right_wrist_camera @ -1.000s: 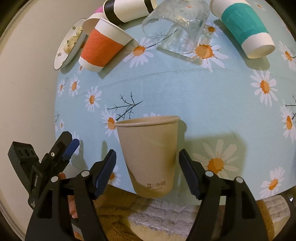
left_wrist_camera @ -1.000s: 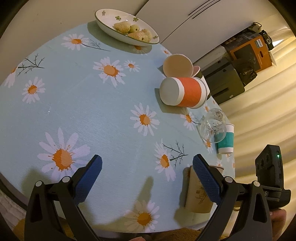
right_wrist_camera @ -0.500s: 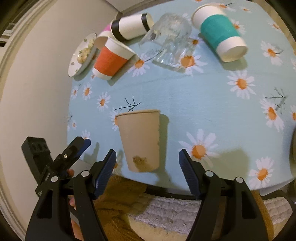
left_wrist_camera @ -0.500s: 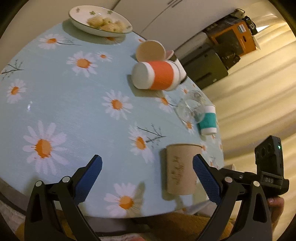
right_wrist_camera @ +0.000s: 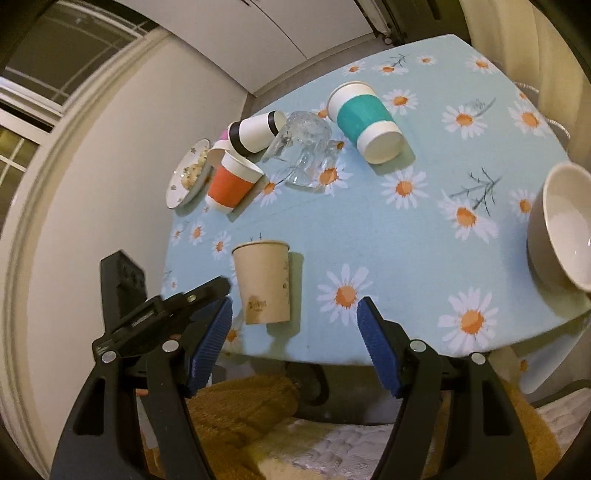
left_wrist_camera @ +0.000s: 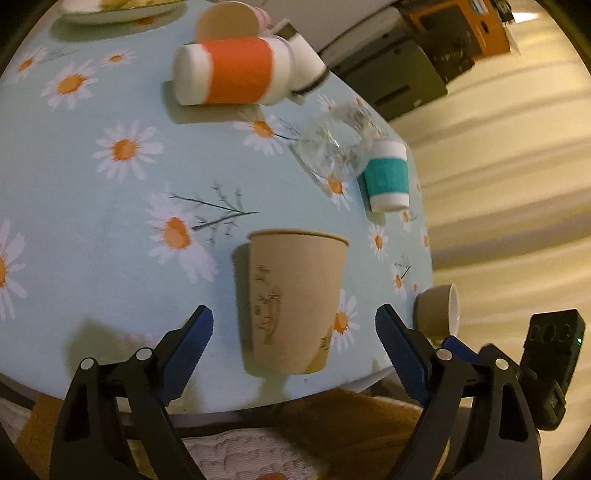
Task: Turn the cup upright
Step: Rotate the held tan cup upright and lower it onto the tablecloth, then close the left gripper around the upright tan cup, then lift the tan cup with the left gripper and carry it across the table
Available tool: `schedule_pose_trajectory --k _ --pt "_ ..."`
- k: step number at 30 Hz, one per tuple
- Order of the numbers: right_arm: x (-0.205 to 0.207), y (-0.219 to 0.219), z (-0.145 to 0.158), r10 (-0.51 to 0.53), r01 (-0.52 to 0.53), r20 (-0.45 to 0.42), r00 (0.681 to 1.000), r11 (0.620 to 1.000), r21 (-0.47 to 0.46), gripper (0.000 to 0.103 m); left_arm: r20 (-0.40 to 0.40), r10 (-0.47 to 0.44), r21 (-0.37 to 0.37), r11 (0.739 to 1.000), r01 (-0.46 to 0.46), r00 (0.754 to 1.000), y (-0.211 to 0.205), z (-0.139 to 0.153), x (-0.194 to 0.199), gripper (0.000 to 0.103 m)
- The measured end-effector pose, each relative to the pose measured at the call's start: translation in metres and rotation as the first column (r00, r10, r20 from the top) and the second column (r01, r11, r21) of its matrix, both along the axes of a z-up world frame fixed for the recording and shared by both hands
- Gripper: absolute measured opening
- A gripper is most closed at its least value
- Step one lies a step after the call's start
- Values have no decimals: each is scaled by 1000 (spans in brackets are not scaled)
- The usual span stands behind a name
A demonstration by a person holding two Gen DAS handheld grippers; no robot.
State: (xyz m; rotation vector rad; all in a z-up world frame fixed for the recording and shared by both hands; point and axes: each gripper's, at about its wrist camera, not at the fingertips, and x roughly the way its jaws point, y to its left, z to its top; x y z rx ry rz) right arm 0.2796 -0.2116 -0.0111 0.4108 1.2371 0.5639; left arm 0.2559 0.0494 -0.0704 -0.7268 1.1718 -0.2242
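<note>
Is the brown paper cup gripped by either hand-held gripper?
No: the brown paper cup stands upright on the table, rim up, with both open hand-held grippers clear of its sides.

A home dining area is suggested. A table (right_wrist_camera: 369, 229) is covered with a daisy-print cloth and set with cups (right_wrist_camera: 364, 122), a bowl (right_wrist_camera: 561, 225) and a plate (right_wrist_camera: 188, 177) of food. Cabinet doors (right_wrist_camera: 295, 26), a paned window (right_wrist_camera: 33, 99) and pale curtains (left_wrist_camera: 517, 147) are seen around it.
</note>
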Motion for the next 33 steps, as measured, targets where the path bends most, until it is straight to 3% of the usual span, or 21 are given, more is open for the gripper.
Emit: schedule_pose_trajectory --k 7,13,19,22,27,33 --pt "-5 -15 -18 2 1 -35 999 996 91 70 -72 -43 151 987 54 996 -27 1 21 85" --pt "-6 -16 -33 41 -33 -58 998 990 134 70 -103 -81 228 968 103 991 -42 2 32 82" --pt "-6 -18 -32 52 -46 -42 998 988 146 70 -180 -95 319 936 149 979 -56 -12 42 67" --pt "-7 -20 -33 54 -47 -41 998 987 156 70 -183 -98 348 924 157 978 -59 -13 44 58" --pt "-8 -20 -32 56 -49 -39 998 987 153 70 -177 -93 368 917 153 980 -62 -12 47 58" --pt "-6 -16 -22 62 -56 -34 998 988 146 70 -102 -73 395 912 108 992 -60 8 39 57"
